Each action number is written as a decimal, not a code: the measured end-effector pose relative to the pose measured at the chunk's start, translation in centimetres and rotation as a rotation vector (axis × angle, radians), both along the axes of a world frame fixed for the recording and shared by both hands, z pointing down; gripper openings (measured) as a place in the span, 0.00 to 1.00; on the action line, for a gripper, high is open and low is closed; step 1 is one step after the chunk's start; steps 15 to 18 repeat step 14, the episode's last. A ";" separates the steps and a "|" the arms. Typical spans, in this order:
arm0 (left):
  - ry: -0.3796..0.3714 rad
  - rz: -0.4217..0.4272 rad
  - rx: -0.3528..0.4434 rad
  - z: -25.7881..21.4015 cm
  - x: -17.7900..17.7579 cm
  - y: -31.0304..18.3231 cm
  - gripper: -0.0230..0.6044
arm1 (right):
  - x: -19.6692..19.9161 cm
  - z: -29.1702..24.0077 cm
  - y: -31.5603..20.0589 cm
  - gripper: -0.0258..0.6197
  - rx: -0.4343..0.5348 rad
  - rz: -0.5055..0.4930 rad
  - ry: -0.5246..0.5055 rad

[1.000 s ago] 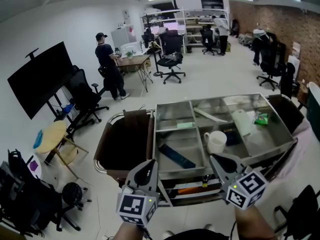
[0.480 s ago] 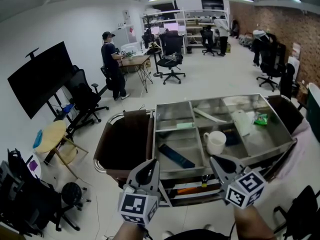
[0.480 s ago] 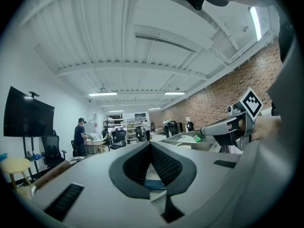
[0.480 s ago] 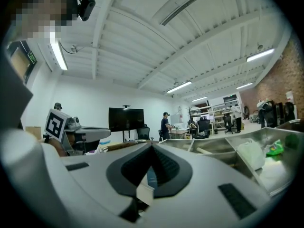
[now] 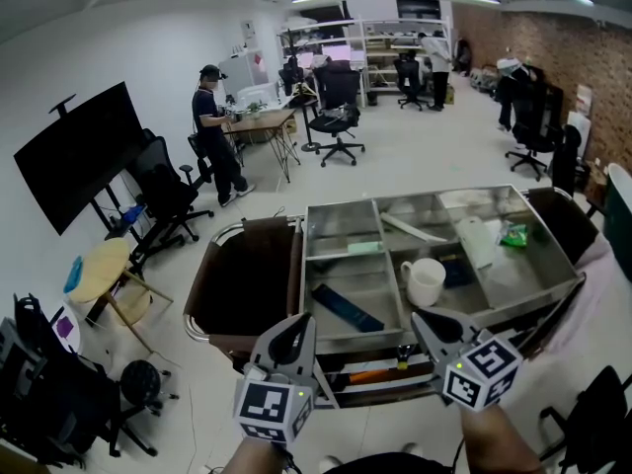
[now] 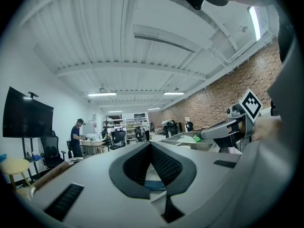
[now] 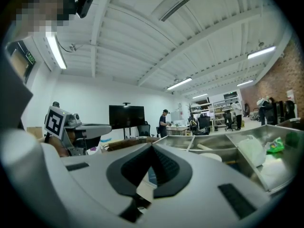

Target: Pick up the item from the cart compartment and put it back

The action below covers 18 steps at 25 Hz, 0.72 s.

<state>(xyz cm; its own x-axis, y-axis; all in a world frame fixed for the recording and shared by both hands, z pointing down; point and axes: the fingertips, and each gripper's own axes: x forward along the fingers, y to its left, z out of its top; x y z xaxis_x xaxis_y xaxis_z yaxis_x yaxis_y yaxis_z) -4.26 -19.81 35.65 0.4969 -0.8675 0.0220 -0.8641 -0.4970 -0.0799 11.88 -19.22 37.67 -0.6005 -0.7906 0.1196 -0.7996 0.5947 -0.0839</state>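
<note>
Steel compartments of the cart (image 5: 415, 195) hold every item; none is lifted, and which one the task means cannot be told. A white mug (image 5: 426, 280) stands upright in the near middle compartment. A blue strip (image 5: 348, 308) lies aslant in the near left one. Farther right, a white bag (image 5: 481, 240) lies beside a green packet (image 5: 515, 234).

The left tool (image 5: 293, 327) hovers in front of the cart's near edge, below the blue strip's compartment. Its own view shows the dark pads pressed together with nothing between them. The right tool (image 5: 427, 320) hovers at the same near edge, just below the mug and apart from it. Its jaws are likewise closed tight and empty. Both tools point roughly level toward the cart, side by side and well apart, touching nothing.

A brown bin (image 5: 247, 284) hangs at the cart's left end. Beyond the cart, a person (image 5: 212, 131) stands at a desk (image 5: 265, 119) across the floor.
</note>
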 end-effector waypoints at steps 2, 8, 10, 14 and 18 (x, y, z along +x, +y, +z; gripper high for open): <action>-0.006 -0.002 0.003 0.0 0.0 0.0 0.04 | 0.0 0.0 0.0 0.05 -0.002 -0.002 0.001; -0.010 -0.001 0.003 0.0 -0.1 0.0 0.04 | -0.1 -0.2 0.0 0.05 0.000 -0.006 0.007; -0.009 0.004 -0.004 0.1 0.0 0.0 0.04 | -0.1 -0.2 0.0 0.05 -0.002 -0.007 0.009; -0.005 0.007 -0.007 0.2 0.3 -0.1 0.04 | 0.0 -0.1 -0.1 0.05 -0.006 -0.008 0.009; -0.005 0.007 -0.007 0.2 0.3 -0.1 0.04 | 0.0 -0.1 -0.1 0.05 -0.006 -0.008 0.009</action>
